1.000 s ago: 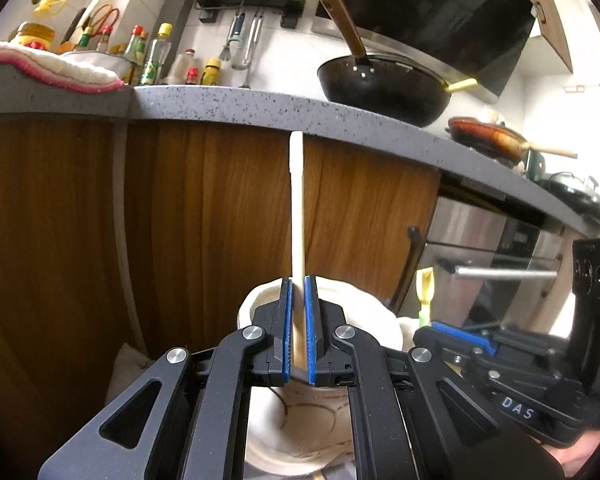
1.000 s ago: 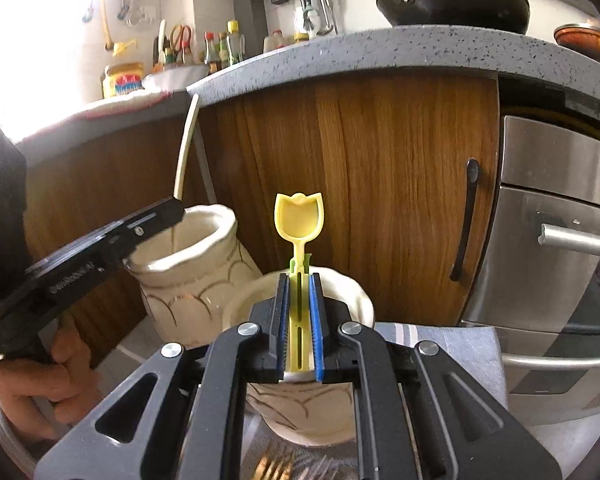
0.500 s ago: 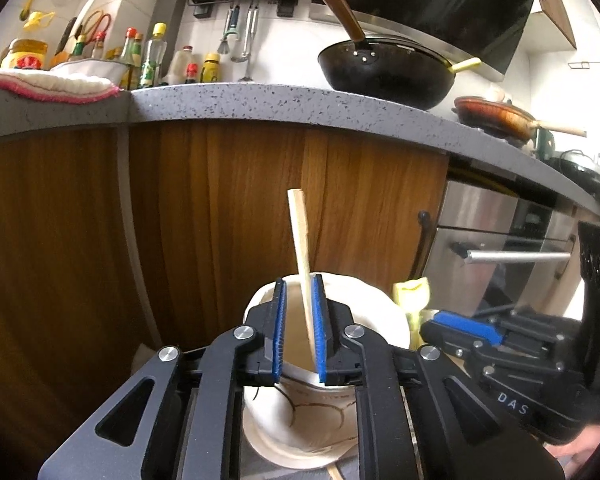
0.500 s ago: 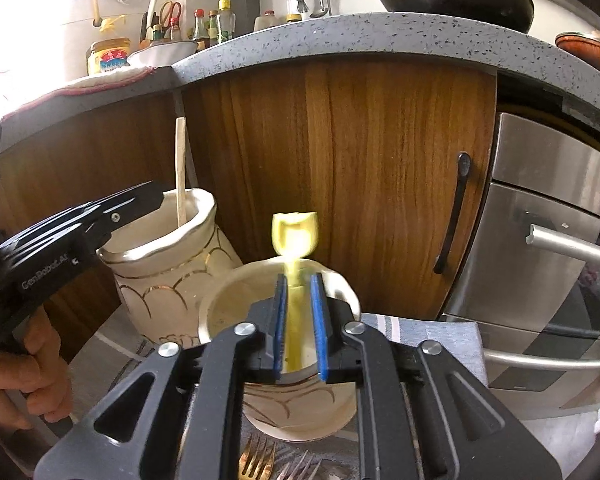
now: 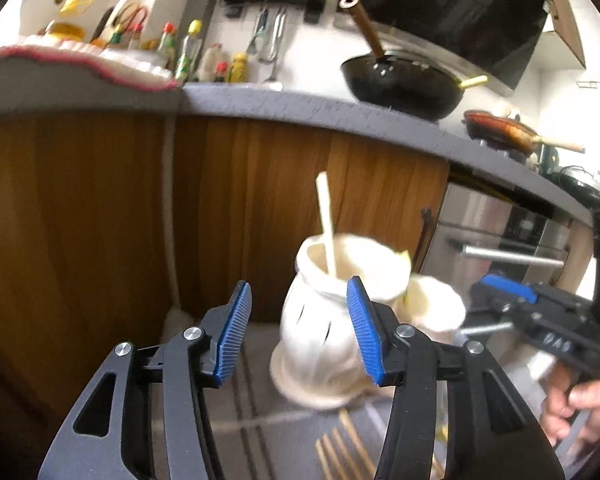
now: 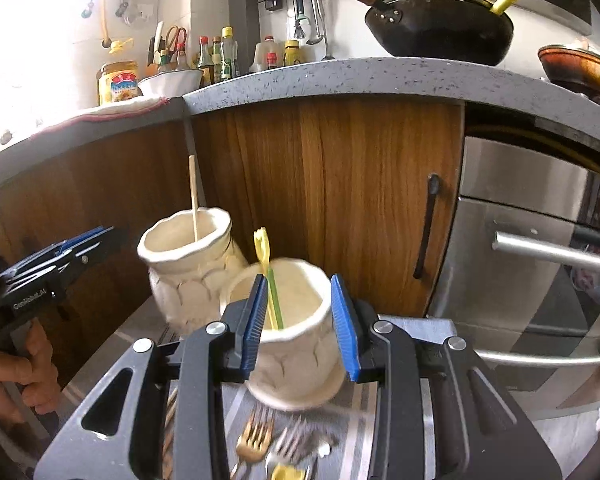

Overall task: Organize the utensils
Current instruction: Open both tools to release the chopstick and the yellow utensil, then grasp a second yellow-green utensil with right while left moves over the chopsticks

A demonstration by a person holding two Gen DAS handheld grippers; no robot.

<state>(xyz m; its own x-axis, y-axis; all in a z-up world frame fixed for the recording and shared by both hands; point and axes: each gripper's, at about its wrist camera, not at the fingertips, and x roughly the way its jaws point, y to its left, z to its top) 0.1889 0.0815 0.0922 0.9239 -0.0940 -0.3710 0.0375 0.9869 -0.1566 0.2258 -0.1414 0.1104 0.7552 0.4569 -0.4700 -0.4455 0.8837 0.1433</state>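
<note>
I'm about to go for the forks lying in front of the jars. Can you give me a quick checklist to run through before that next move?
1. Left gripper open and empty: ok.
2. Right gripper open and empty: ok.
3. Pale wooden stick standing in the taller cream ceramic jar, free of the gripper: ok.
4. Yellow-green plastic pick resting in the shorter cream ceramic jar: ok.
5. Gold metal forks on the striped grey cloth in view: ok.
6. Forks separate enough to grasp one: cannot tell, they are blurred.
</note>
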